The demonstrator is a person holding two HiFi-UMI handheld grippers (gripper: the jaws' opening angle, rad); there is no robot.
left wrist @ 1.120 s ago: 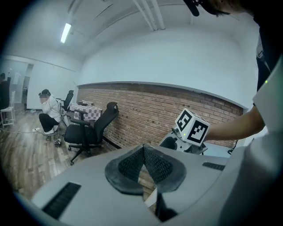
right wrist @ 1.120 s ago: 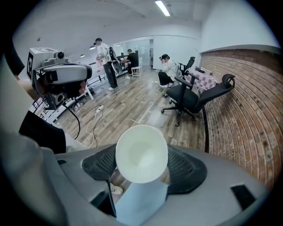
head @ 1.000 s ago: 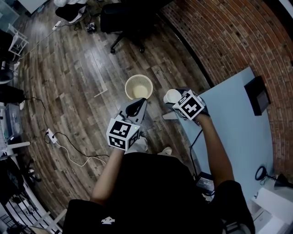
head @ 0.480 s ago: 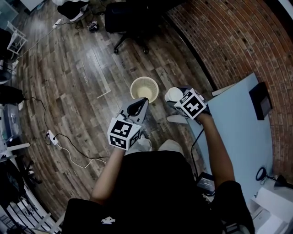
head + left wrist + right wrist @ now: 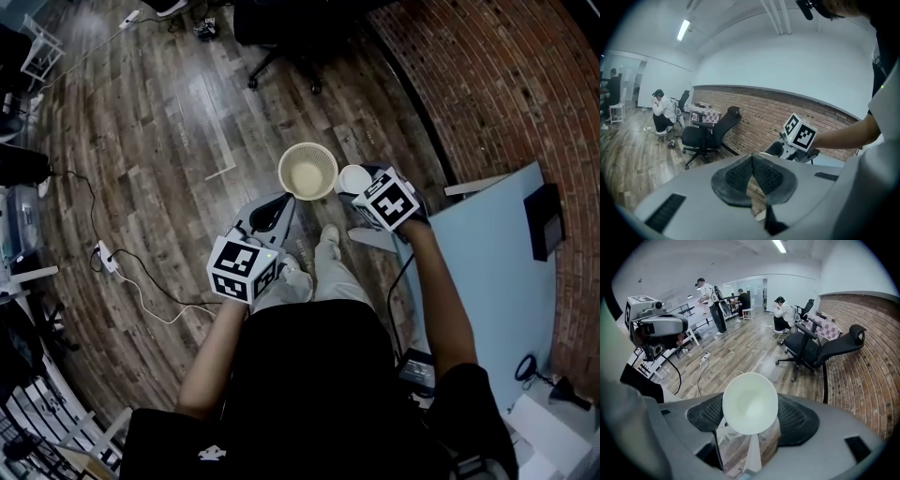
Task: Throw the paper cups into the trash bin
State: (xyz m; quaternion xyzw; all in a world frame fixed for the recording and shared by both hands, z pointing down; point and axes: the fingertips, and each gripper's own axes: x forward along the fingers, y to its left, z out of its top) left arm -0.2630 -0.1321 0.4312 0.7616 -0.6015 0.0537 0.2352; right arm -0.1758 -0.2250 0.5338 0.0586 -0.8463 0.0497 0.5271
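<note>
At upper centre, beside the bin (image 5: 284, 161) | right tool (image 5: 361, 186) grasped a cup (image 5: 352, 177), not yet dropped | left tool (image 5: 273, 214) was clenched, empty

The person's left gripper (image 5: 275, 210), grey with a marker cube at its rear, points forward, its tips just short of the near-left side of the round cream plastic trash bin (image 5: 283, 174). Its jaws are pressed together with nothing between them. The right gripper (image 5: 360, 187) is held just to the right of the bin, jaws clamped on the sides of a white paper cup (image 5: 352, 178). Both bare forearms reach forward from the torso, each hand gripping its gripper's handle.
</note>
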